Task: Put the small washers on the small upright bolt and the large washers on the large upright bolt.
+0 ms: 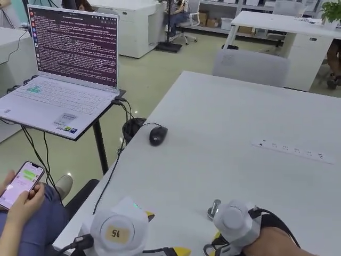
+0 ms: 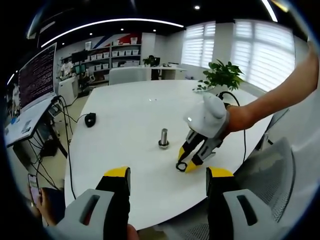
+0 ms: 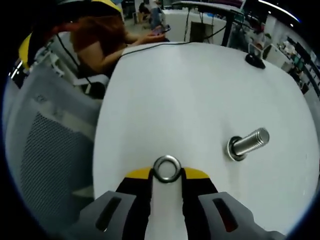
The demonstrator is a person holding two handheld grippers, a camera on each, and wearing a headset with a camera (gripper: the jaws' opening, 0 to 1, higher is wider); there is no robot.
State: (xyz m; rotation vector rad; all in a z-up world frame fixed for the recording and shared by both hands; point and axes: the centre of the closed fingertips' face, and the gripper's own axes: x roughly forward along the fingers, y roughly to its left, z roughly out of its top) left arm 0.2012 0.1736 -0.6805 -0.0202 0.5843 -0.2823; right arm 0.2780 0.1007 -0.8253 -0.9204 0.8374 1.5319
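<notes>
Right gripper clamped 1 washer; left gripper gaped empty. Thin edge grip could drop it before the bolt.

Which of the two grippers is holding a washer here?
The right gripper: its jaws are shut on a washer near the upright bolt; the left gripper is open and empty.

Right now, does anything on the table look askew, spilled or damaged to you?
Nothing stands out. The bolt stands upright on the white table. The right gripper holds one washer squarely at its tips, and the left gripper is open, holding nothing.
</notes>
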